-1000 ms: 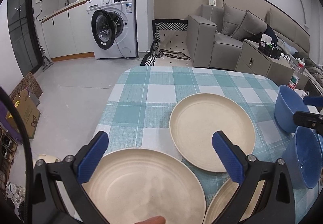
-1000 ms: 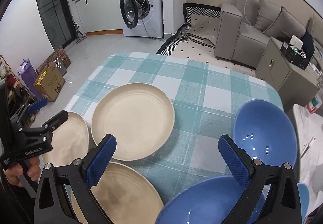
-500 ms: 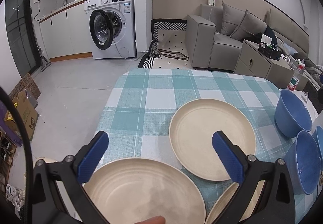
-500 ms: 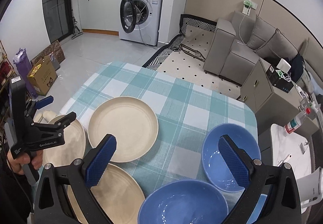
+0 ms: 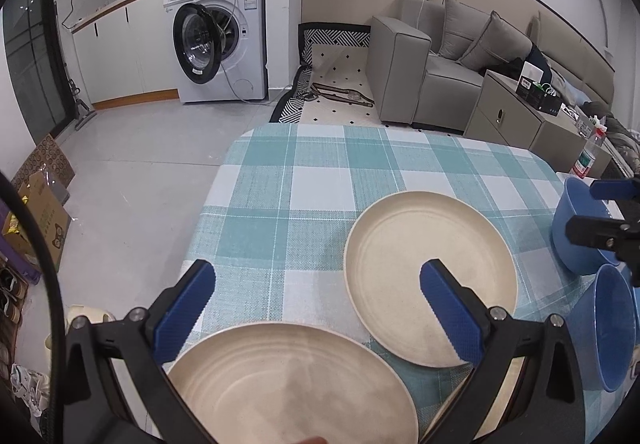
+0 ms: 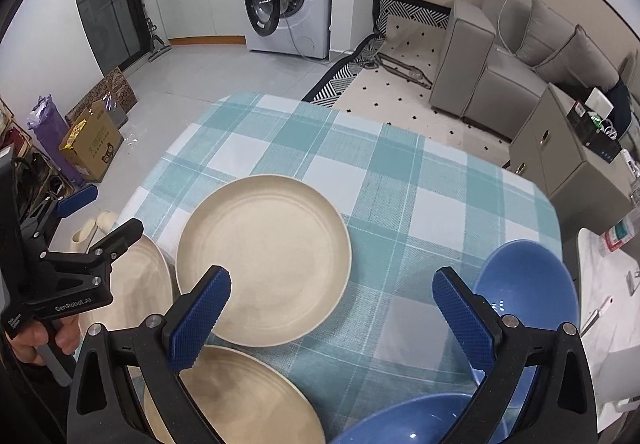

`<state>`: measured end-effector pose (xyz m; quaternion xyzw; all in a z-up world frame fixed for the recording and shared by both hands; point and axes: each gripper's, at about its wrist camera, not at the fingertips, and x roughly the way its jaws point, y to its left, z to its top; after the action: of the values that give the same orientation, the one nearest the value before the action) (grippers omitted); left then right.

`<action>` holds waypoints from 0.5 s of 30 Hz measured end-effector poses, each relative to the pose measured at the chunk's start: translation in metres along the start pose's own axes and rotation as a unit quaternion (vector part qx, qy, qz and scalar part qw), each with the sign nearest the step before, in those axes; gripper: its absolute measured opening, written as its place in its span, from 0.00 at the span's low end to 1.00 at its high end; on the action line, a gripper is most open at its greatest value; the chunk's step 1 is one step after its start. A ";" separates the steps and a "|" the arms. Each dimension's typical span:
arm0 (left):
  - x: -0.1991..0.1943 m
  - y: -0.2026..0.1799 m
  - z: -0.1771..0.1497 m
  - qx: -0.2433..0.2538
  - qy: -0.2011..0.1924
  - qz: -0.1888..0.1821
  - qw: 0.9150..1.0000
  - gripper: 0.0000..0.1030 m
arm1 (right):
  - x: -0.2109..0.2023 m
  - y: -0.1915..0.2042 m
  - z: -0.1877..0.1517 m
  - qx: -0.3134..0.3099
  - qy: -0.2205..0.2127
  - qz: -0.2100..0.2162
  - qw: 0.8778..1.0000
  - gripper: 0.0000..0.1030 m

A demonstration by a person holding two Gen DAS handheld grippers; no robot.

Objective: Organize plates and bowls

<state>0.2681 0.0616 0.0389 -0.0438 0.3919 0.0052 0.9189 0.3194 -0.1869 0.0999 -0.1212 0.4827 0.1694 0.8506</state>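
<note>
- Right gripper [image 6: 332, 308] has dropped back low over the checked teal-and-white tablecloth [image 6: 360, 147]; jaws wide apart, empty.
- Left gripper [image 5: 316, 308] barely moved, jaws apart over the nearest round cream plate [image 5: 288, 384]. Nothing stacked yet.
- Right view alone shows all three cream plates; the middle plate [image 6: 264, 256] lies flat.
- Blue bowls [image 6: 524, 296] sit at the right edge.

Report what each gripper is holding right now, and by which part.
Nothing is held. The left gripper and right gripper both hover with jaws wide open above the cream plates and blue bowls.
</note>
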 end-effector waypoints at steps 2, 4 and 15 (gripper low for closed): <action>0.007 0.001 0.000 -0.003 0.011 -0.003 1.000 0.99 | 0.012 -0.001 0.001 0.006 0.009 0.004 1.000 1.00; 0.015 0.001 0.001 -0.006 0.026 -0.010 1.000 0.96 | 0.022 -0.005 0.002 0.013 0.017 0.010 1.000 1.00; 0.050 -0.007 -0.001 0.001 0.074 -0.025 0.997 0.84 | 0.074 -0.026 -0.002 0.037 0.063 0.016 0.997 0.98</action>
<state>0.3023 0.0534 0.0033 -0.0533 0.4576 -0.0215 0.8873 0.3640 -0.1985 0.0362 -0.0928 0.5435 0.1570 0.8194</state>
